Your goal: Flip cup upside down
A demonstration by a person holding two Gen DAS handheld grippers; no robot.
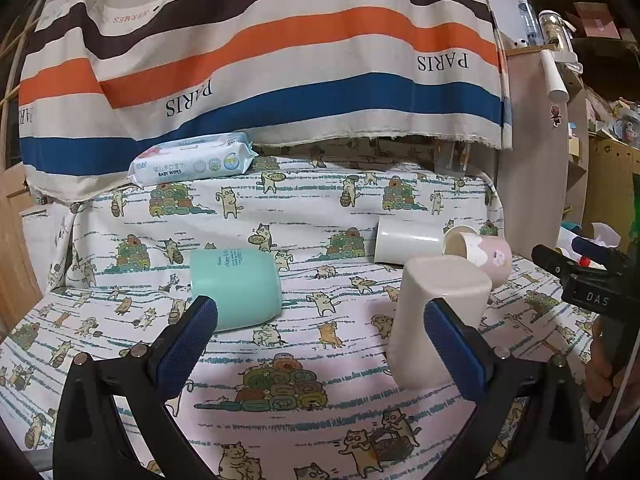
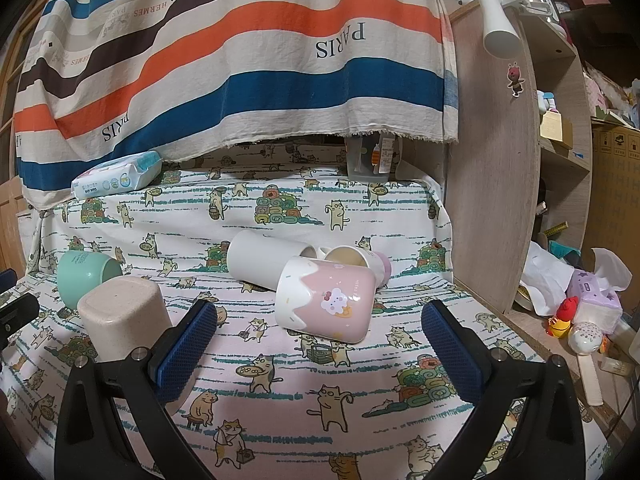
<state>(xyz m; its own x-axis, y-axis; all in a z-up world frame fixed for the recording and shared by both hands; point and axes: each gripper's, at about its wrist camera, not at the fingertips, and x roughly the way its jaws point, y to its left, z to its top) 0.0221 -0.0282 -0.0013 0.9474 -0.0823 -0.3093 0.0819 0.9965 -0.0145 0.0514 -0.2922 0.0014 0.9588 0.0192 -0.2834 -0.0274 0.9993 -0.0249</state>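
Cat-printed cloth (image 2: 280,412) covers the surface, with a striped sheet (image 2: 248,60) hanging behind it. Nearest in the left wrist view, the left gripper (image 1: 320,322) has its 2 blue-padded fingers spread wide and holds nothing; the beige cup (image 1: 436,320) stands bottom-up just behind the right finger (image 1: 456,352), partly hidden by it, near the surface's right edge. A mint cup (image 1: 236,288) lies on its side just beyond the left finger (image 1: 186,344). The right gripper (image 2: 318,326) hovers level above the cloth, fingers likewise spread and empty. A pink-and-white cup (image 2: 326,298) lies tilted on its side between and just beyond them, not touching either pad. Behind it a white cup (image 2: 264,260) and a smaller pink cup (image 2: 360,260) lie on their sides, touching. At the far left edge sits a wipes pack (image 1: 192,162) reading "BABY WIPES". The sheet reads "PARIS" and "HERMES"; the right gripper's body in the left view shows "DAS".
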